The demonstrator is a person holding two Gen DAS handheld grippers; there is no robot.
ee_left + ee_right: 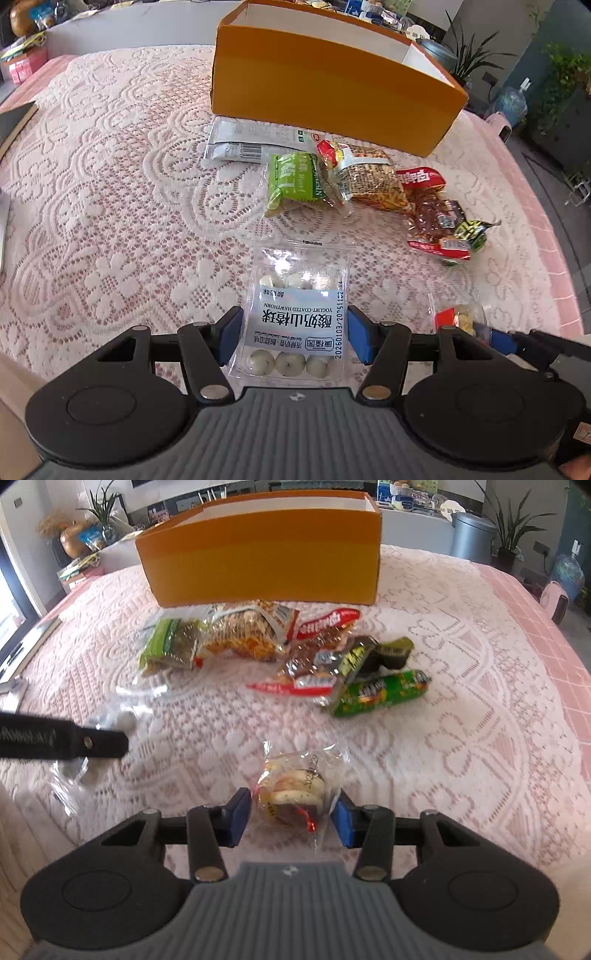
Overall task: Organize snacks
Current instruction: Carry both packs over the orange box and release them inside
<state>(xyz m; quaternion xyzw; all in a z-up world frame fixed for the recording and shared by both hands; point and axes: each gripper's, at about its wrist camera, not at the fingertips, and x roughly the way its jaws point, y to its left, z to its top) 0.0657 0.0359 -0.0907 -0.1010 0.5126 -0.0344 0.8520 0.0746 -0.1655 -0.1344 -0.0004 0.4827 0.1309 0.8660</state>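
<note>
My left gripper (pixel 295 322) is shut on a clear pack of white yogurt-coated hawthorn balls (pixel 291 363), with a blue pad against each side edge. My right gripper (pixel 291 805) is shut on a small clear pack of sandwich biscuits (pixel 295 786); that biscuit pack (pixel 460 317) also shows at the right of the left wrist view. An open orange box (pixel 332 92) (pixel 266 565) stands at the back of the table. In front of it lies a pile of snacks: a green pack (pixel 291 181), a noodle snack (pixel 373 177), red packs (pixel 325 622) and a green roll (pixel 380 694).
A white lace cloth (pixel 110 184) covers the pink table. A silver wrapper (pixel 255 142) lies by the box's near wall. A dark flat object (pixel 14 122) sits at the left edge. Plants, a grey bin (pixel 471 535) and a water bottle stand beyond the table.
</note>
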